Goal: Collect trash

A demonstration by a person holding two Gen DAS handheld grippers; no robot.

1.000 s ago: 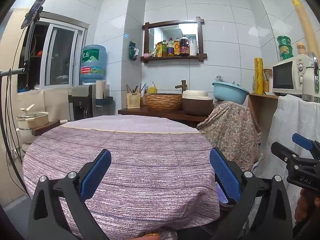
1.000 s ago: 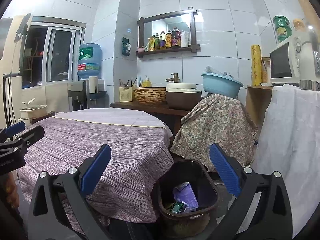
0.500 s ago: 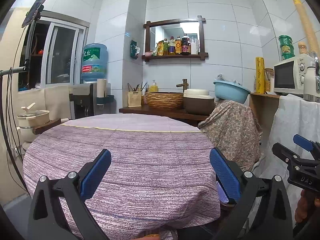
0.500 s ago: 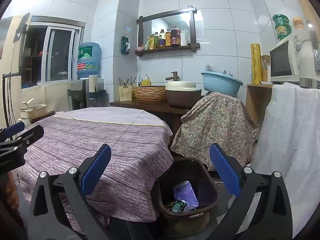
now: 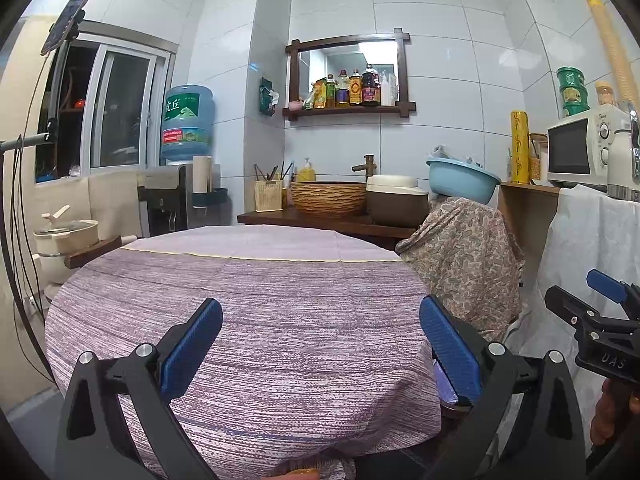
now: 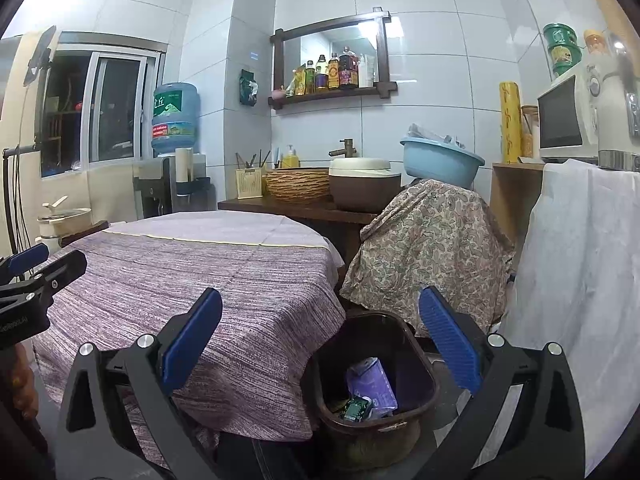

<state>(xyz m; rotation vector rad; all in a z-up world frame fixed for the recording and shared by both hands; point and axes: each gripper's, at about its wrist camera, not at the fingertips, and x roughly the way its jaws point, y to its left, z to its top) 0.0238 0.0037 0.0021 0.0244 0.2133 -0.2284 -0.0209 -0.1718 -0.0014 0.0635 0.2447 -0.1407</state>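
A dark brown trash bin (image 6: pixel 416 364) stands on the floor to the right of the round table (image 6: pixel 200 272). It holds a purple packet (image 6: pixel 370 384) and a small green wrapper (image 6: pixel 354 410). My right gripper (image 6: pixel 320 344) is open and empty, held above the bin's left rim. My left gripper (image 5: pixel 320 344) is open and empty over the table's near edge; the purple striped tablecloth (image 5: pixel 248 320) shows no trash. A sliver of the purple packet (image 5: pixel 442 382) shows behind the left gripper's right finger. Each gripper shows at the edge of the other's view.
A cloth-covered object (image 6: pixel 428 248) with a blue basin (image 6: pixel 440 162) on top stands behind the bin. A white cloth (image 6: pixel 580 280) hangs at the right under a microwave (image 6: pixel 564 120). A counter with a woven basket (image 6: pixel 298 184) and a water dispenser (image 6: pixel 172 160) lie beyond the table.
Both views have shifted very slightly; the grippers stay open and empty and the trash in the bin has not moved.
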